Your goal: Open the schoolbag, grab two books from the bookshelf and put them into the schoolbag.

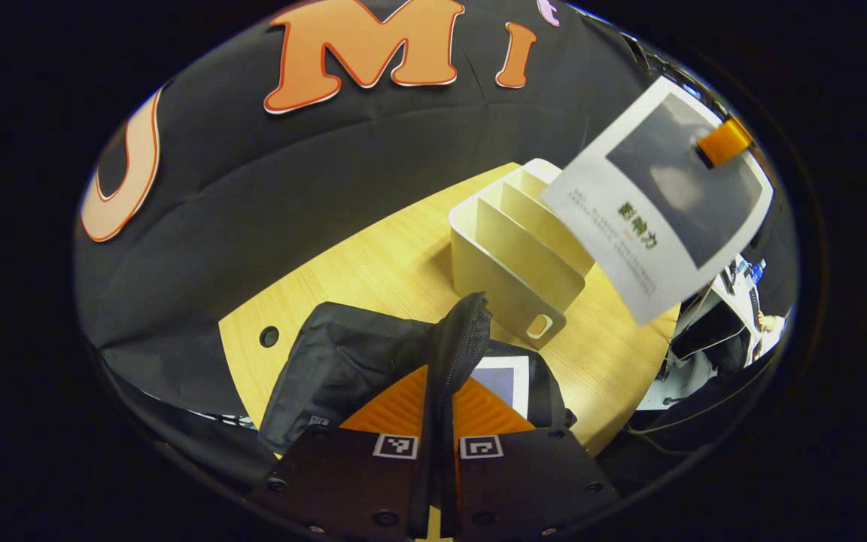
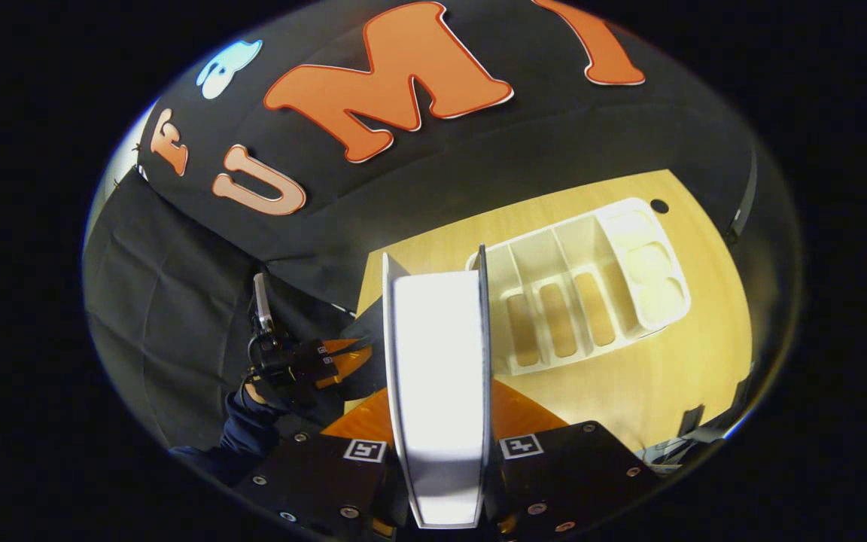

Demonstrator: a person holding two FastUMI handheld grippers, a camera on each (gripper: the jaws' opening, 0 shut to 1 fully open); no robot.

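The left hand-held gripper (image 1: 437, 444) is pinched nearly closed on the zippered edge of the black schoolbag (image 1: 343, 361), both fingers pressing a fold of fabric that rises between them and stands up above the tips. It is angled down toward the table (image 1: 373, 263), with the bag slumped just ahead of it. Inside the bag's mouth, to the right of the lifted edge, a book with a white border and grey-blue cover (image 1: 505, 380) lies already in. Beyond the bag stands the white bookshelf (image 1: 516, 256), its dividers upright and its slots empty.

The right hand-held gripper (image 2: 441, 452) is clamped on a second book (image 2: 441, 376), held spine-and-pages edge toward the camera, so the white page block runs straight up between the fingers. In the left gripper view this book (image 1: 659, 199) hangs in the air above and to the right of the bookshelf, tilted, with one finger (image 1: 723, 141) of the right hand-held gripper on its dark cover picture.

In the right gripper view the bookshelf (image 2: 591, 286) lies below and beyond the book on the table (image 2: 674, 376). To the left, the left hand-held gripper (image 2: 328, 361) sits low at the bag, held by a hand (image 2: 260, 391) in a dark sleeve (image 2: 230, 429) reaching up from below.
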